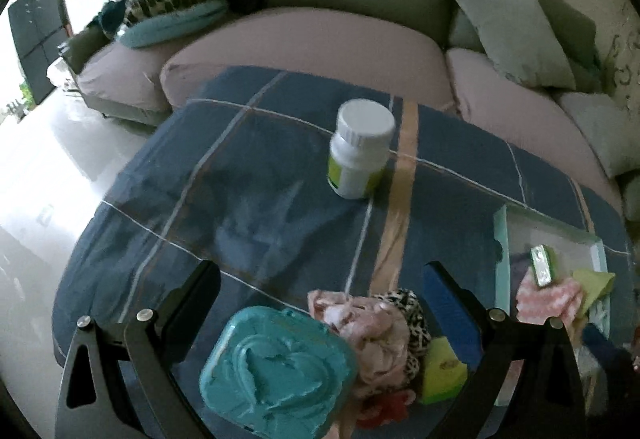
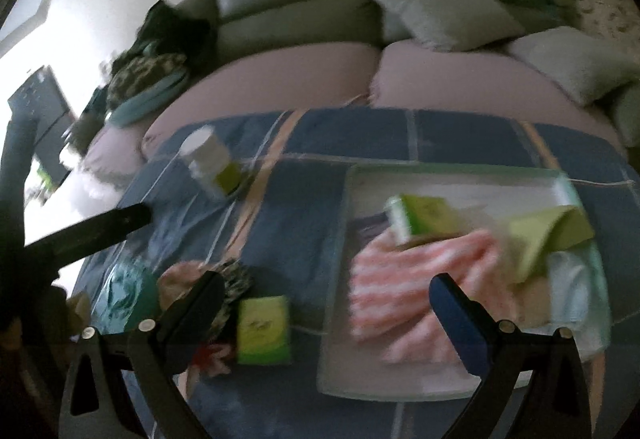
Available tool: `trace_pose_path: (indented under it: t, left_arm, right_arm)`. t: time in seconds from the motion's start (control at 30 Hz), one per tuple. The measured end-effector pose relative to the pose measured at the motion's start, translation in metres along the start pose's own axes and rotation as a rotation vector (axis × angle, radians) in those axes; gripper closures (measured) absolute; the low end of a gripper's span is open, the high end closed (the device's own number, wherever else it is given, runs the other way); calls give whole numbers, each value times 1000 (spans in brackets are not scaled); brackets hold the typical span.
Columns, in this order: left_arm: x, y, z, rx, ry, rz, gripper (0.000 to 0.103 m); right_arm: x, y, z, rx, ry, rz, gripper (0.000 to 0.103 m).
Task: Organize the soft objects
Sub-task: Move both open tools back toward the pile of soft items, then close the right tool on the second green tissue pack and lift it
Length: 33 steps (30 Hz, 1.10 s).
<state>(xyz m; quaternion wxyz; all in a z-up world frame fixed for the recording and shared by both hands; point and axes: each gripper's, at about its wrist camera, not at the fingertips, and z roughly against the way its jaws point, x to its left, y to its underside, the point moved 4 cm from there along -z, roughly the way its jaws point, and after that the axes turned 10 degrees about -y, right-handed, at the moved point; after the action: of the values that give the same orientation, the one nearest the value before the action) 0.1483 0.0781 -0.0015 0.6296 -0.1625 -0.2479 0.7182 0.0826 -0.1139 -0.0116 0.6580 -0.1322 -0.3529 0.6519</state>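
Blur all over the right wrist view, edges hard to make out. Teal box (image 1: 276, 367) cut off low, hiding part of the pink cloth pile (image 1: 372, 331). Left tongs (image 1: 320, 303) wide, holding nothing, pile right between the fingers. Right tongs (image 2: 328, 303) wide too, over the striped pink cloth (image 2: 404, 291) in the tray (image 2: 340, 239).

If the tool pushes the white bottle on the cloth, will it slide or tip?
The bottle stands upright and tall on soft, wrinkled cloth, so a high push probably tips it. Once down, its round body would likely roll.
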Motion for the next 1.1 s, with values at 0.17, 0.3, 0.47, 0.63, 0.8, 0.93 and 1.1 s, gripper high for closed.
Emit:
trace_pose_path:
  t: [0.17,0.3,0.47,0.63,0.8,0.93,1.1]
  left_arm:
    - [-4,4,-11,68,12,-10,3]
    - [7,5,-22,125,-17,25,3]
    - [20,1,-26,134,-38,58,3]
    - [12,0,-30,147,-22,23,3]
    - [-4,2,-31,162,-3,-38,3]
    - [-11,2,-32,162,0,-61,3]
    - [-14,3,-36,173,-14,-71,3]
  right_arm:
    - [17,10,-22,60,-33,41,2]
    - [23,18,-35,106,-32,80,4]
    - [27,28,-55,164,-34,102,13]
    - [31,37,-68,213,-30,130,22]
    - [33,41,-76,240,-21,142,27]
    - [31,43,-79,254,-9,145,31]
    - [33,45,-83,266,-7,157,34]
